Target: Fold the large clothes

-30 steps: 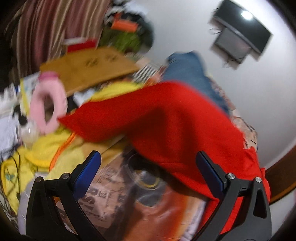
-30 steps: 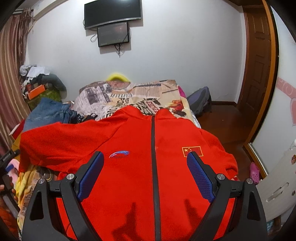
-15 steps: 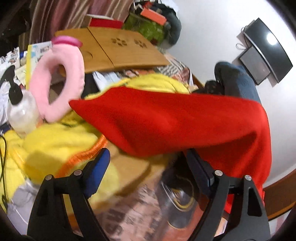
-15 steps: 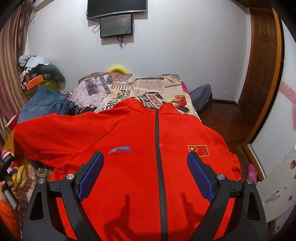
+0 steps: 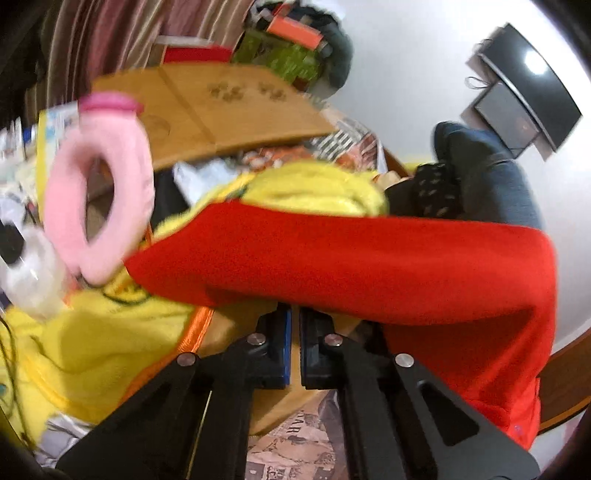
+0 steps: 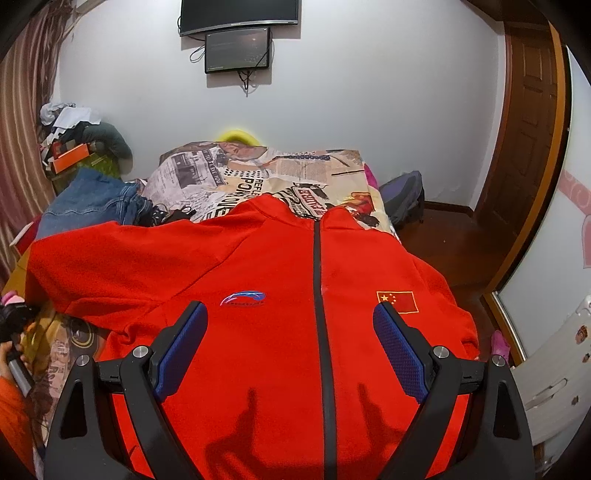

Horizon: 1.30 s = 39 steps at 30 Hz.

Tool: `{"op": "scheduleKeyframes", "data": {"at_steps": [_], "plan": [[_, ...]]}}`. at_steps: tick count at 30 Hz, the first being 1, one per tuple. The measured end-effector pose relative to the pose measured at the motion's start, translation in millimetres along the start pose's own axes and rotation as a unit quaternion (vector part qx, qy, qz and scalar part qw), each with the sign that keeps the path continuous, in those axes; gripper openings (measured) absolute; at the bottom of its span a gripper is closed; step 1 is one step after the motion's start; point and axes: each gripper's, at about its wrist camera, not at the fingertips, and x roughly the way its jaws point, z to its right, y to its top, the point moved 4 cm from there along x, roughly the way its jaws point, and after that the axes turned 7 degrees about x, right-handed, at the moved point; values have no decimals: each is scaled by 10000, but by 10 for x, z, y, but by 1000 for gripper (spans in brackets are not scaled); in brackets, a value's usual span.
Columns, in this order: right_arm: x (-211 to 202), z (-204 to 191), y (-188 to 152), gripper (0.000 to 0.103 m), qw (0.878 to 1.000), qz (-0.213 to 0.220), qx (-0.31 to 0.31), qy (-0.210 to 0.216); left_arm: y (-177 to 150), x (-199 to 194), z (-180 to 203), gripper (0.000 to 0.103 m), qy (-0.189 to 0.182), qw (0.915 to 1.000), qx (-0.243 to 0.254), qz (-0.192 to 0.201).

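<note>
We see a red jacket (image 6: pixel 266 280) spread face up across a bed (image 6: pixel 280 177) covered in a newspaper-print sheet, its dark zipper running up the middle to the collar, a small logo on one side of the chest and a flag patch on the other. Our right gripper (image 6: pixel 291 350) hovers above the jacket's front with its blue-padded jaws standing wide apart and nothing between them. In the left wrist view, one red sleeve (image 5: pixel 351 258) stretches out sideways over a yellow garment (image 5: pixel 92 332) at the edge of the bed. Our left gripper (image 5: pixel 294 325) sits at the lower edge of that sleeve; its jaws have just been closing and now stand together with only a thin slit between the pads. The sleeve's hem covers the fingertips, so we cannot tell whether cloth is caught between them. A pink ring-shaped cushion (image 5: pixel 99 192) leans beside the sleeve's cuff, with a wooden tabletop (image 5: pixel 221 110) behind it. Blue jeans (image 6: pixel 88 199) lie bunched near the jacket's shoulder. A dark screen (image 6: pixel 238 14) hangs on the white wall beyond the bed.
</note>
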Motion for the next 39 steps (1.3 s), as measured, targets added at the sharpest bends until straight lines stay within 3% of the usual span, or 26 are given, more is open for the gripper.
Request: {"op": "scheduleKeyframes", "data": {"at_steps": [9,11,12,13,15,17,20,22,27,30,33,36,39], "plan": [[-30,21,-15,89,9999,26,101,116,368,-837,595,0,-392,9931,881,661],[-39,28,-32,89,9998,24,134,173,414,-908,672,9,-94,9925,1051,618],[-44,30,-38,89,9997,17,141,186,409,-915,670,30,43,9924,1084,587],[-45,34,-45,89,9997,10,151,200,406,-909,646,62,188,9923,1091,551],[-50,43,-55,89,9996,-5,166,222,381,-884,520,87,393,9933,943,532],[-54,53,-64,89,9997,-10,157,205,334,-825,340,87,418,9961,652,413],[-37,60,-75,89,9998,-42,145,104,230,-598,-52,87,71,9999,-127,-68],[-21,60,-73,89,9998,-69,165,68,139,-454,-275,86,-200,9972,-672,-271],[42,-32,-90,89,9999,-143,74,-39,-17,-61,-768,85,-1016,9715,-2069,-559],[103,-112,-113,89,9997,-216,-72,-116,-58,175,-952,85,-1120,9586,-2515,-726],[154,-186,-133,89,9993,-274,-198,-153,-60,381,-1077,83,-1061,9515,-2784,-763],[191,-258,-150,89,9988,-311,-335,-173,2,477,-1106,74,-818,9576,-2669,-719],[226,-300,-157,89,9983,-367,-418,-162,79,507,-995,54,-158,9778,-1960,-722]]}}
